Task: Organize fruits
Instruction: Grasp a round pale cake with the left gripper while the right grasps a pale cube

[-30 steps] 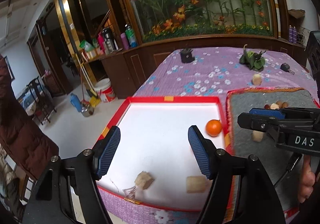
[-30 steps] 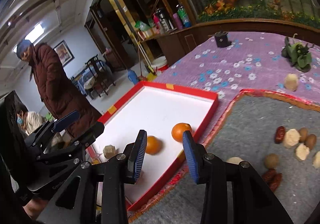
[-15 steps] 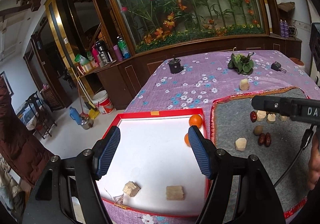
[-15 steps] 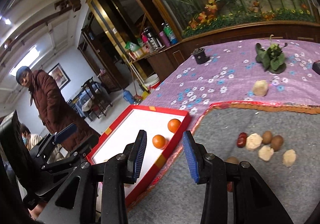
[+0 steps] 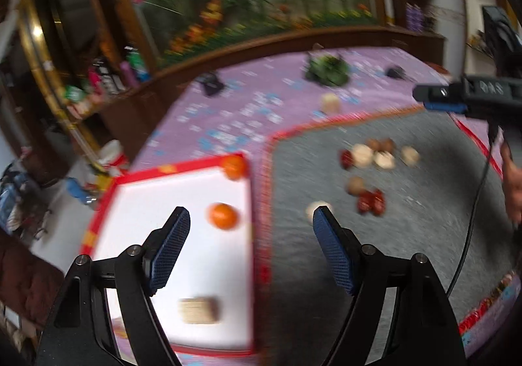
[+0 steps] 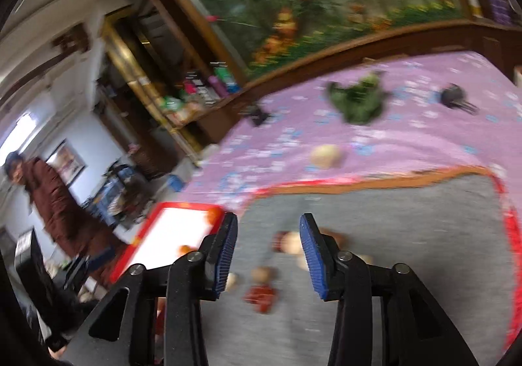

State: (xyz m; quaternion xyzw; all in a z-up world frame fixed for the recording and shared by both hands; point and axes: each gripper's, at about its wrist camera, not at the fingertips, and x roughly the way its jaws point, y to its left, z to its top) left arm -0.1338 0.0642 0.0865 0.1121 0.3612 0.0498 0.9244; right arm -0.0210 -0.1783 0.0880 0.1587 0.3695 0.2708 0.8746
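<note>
Hovering apart, empty: left gripper (image 5: 251, 246), right gripper (image 6: 268, 256). 2 oranges (image 5: 222, 216) in red tray (image 5: 261, 202); 1 tan block (image 5: 199, 310) there. Blurred nuts, red dates (image 5: 370, 201) on grey mat (image 5: 407, 235). Writing unreadable.

Right gripper (image 6: 268, 251) hangs agape over grey mat (image 6: 407, 219); red dates (image 6: 261, 295) blurred below.

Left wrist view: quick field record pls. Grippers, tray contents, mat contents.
left gripper: open, empty, above the tray's right edge
right gripper: open, empty, over the mat
red-rimmed white tray: two round oranges, one at the far corner, one mid-tray; one tan block
grey felt mat: cluster of red dates and pale and brown pieces
image quality: motion-blurred
</note>
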